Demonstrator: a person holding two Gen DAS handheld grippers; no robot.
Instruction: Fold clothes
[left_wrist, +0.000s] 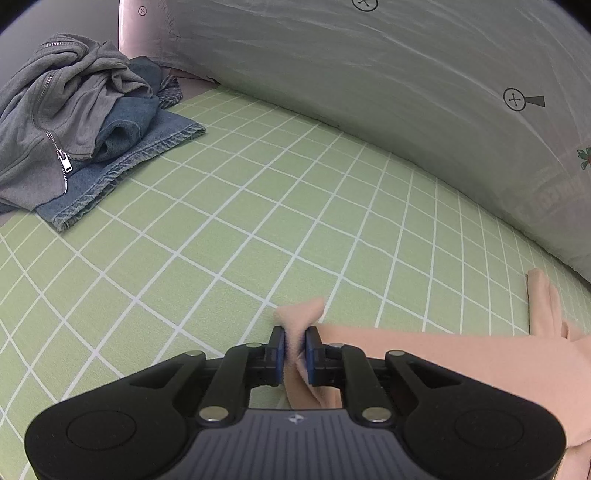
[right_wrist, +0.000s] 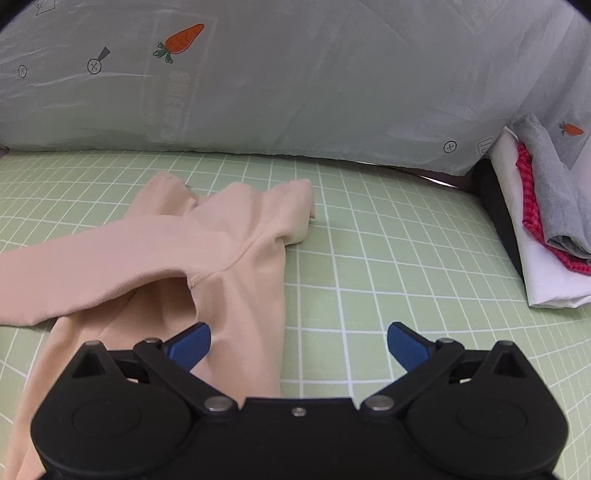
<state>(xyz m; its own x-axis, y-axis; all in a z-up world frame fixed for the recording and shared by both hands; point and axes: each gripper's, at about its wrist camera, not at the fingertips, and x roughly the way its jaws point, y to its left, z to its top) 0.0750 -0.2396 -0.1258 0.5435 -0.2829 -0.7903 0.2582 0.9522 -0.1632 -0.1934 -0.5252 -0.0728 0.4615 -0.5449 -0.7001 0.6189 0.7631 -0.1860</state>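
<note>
A peach long-sleeved garment (right_wrist: 229, 236) lies on the green checked sheet (right_wrist: 369, 258), one sleeve folded across its body toward the left. My left gripper (left_wrist: 295, 345) is shut on a pinch of the same peach garment (left_wrist: 443, 354), with a tuft of fabric poking out past the blue pads. My right gripper (right_wrist: 298, 341) is open and empty, low over the sheet. Its left fingertip (right_wrist: 192, 341) rests over the garment's right side, and its right fingertip (right_wrist: 404, 341) is over bare sheet.
A heap of unfolded clothes, a grey zip hoodie (left_wrist: 55, 110) on blue jeans (left_wrist: 122, 162), sits at the far left. A folded stack (right_wrist: 546, 221) of white, red-striped and grey items lies at the right edge. A white printed duvet (right_wrist: 295, 81) banks along the back.
</note>
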